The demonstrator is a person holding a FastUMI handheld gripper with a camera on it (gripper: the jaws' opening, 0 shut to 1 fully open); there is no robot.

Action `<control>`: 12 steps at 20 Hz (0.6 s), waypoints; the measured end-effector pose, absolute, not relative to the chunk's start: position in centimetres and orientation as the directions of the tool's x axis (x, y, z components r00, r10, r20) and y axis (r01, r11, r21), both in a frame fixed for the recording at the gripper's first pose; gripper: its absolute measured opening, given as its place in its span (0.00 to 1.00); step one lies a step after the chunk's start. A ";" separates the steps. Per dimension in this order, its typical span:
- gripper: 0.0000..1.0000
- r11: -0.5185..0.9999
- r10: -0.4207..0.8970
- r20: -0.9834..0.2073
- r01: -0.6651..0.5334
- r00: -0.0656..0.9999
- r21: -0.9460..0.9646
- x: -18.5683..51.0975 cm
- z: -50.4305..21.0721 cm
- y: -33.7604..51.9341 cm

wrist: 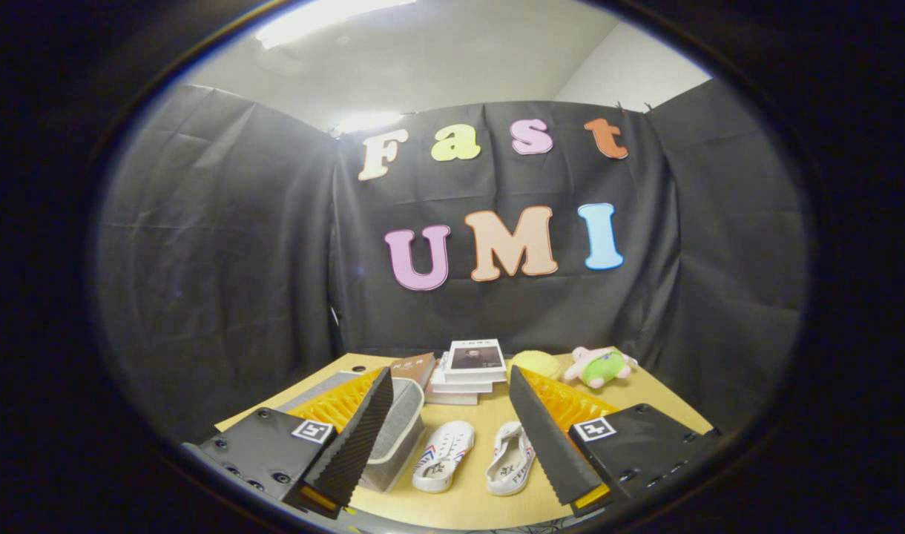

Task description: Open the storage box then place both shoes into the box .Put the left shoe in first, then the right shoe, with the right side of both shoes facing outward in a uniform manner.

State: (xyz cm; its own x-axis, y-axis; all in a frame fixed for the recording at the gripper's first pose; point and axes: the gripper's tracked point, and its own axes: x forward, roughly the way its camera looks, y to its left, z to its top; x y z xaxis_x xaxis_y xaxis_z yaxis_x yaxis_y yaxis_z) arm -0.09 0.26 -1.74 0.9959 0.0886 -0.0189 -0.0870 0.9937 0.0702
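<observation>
Two white shoes lie side by side on the wooden table [482,504], soles up or on their sides: one shoe [443,455] nearer the left finger, the other shoe [510,459] close to the right finger. A grey fabric storage box [402,430] with its lid closed sits left of them, partly hidden by the left finger. My gripper [452,437] hangs above the table, open, with both shoes seen in the gap between its fingers and nothing held.
A stack of books [470,371] stands beyond the shoes at the back of the table, with a brown book [414,366] leaning beside it. A yellow soft object [538,363] and a pink-and-green plush toy [599,366] lie at the back right.
</observation>
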 end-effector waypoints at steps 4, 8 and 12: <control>0.99 0.976 0.111 -0.054 -0.098 0.992 0.196 0.0 -4.7 2.6; 0.99 0.936 0.114 -0.106 -0.071 0.988 0.346 0.1 -8.8 5.7; 0.99 0.833 0.079 -0.152 0.019 0.985 0.553 0.2 -13.3 8.5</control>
State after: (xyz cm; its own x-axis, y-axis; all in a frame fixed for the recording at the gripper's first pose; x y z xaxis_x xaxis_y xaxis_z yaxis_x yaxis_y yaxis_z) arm 0.16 8.50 -13.28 0.9853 0.0785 -0.1519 0.0188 0.8330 0.5529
